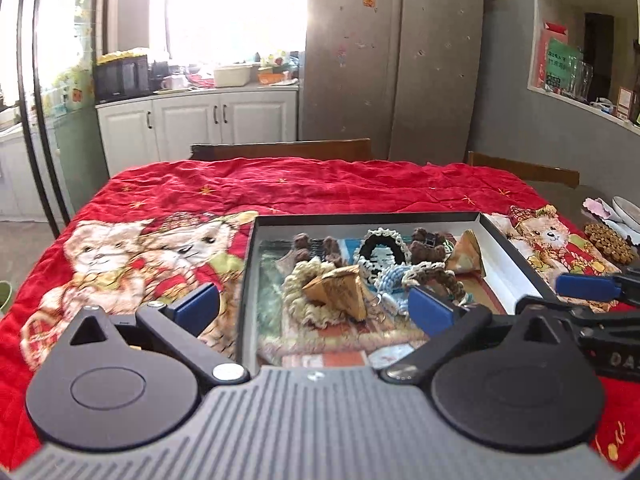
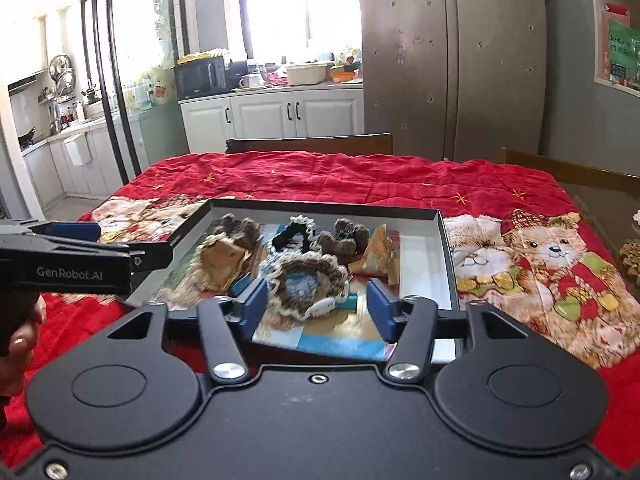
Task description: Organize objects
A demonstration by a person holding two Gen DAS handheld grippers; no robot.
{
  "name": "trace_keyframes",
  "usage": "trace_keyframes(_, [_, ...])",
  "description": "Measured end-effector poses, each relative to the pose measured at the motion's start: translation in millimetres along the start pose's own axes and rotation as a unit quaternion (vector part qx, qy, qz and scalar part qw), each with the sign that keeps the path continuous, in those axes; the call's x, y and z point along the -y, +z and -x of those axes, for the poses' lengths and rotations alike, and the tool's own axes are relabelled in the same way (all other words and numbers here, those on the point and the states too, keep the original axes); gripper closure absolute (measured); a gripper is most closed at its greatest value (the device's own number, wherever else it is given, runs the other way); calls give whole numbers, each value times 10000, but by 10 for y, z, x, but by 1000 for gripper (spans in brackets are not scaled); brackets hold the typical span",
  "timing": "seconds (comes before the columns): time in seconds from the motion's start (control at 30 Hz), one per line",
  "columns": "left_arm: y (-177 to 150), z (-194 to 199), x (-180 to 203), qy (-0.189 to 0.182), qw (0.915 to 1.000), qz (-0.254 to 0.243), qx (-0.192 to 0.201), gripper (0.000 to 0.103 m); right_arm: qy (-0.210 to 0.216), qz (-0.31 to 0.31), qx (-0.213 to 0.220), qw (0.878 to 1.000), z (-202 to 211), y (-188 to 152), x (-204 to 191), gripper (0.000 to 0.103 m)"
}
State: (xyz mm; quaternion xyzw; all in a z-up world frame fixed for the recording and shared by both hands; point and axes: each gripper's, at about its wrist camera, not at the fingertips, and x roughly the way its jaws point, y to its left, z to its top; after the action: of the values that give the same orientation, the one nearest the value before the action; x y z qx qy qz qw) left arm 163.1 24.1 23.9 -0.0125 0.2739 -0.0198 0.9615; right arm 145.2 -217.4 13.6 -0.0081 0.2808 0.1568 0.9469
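Note:
A shallow black-rimmed box (image 1: 360, 216) (image 2: 320, 205) lies on the red bear-print cloth (image 1: 280, 184) (image 2: 360, 176). It holds several crocheted hair ties and scrunchies: a beige one (image 1: 304, 292), a black-and-white one (image 1: 384, 246), brown ones (image 1: 428, 248), a brown-and-cream one (image 2: 308, 280), plus folded golden paper wedges (image 1: 340, 290) (image 2: 220, 260). My left gripper (image 1: 316, 306) is open and empty over the box's near left part. My right gripper (image 2: 318, 304) is open and empty, its fingers on either side of the brown-and-cream scrunchie, apart from it.
A brown beaded piece (image 1: 610, 242) and white dishes (image 1: 624, 212) sit at the table's right edge. Wooden chair backs (image 1: 280, 148) stand behind the table. Kitchen cabinets (image 2: 296, 116) and a fridge (image 2: 452, 60) are beyond.

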Motion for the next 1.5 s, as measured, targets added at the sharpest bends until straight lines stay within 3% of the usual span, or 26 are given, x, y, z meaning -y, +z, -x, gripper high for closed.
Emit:
trace_keyframes(0.17, [-167,190,-36,49,9997,96,-208,0,67,121,-49,9999,287,-204,-113,32])
trace_keyframes(0.43, [-512,459,40,36,9990,97,-434,0,32,284,-166,9995,595,-557,-252,24])
trace_keyframes(0.6, [-669,570,86,-26,9981,125,-602,0,-72,407,-211,9989,752,-745,-340,24])
trace_keyframes(0.77, [-742,698,128,61,9986,141,-508,0,-122,271,-212,9993,890,-845,-309,24])
trace_keyframes(1.5, [-838,915,231,182,9987,65,-477,0,-89,99,-236,9996,1078,-982,-307,23])
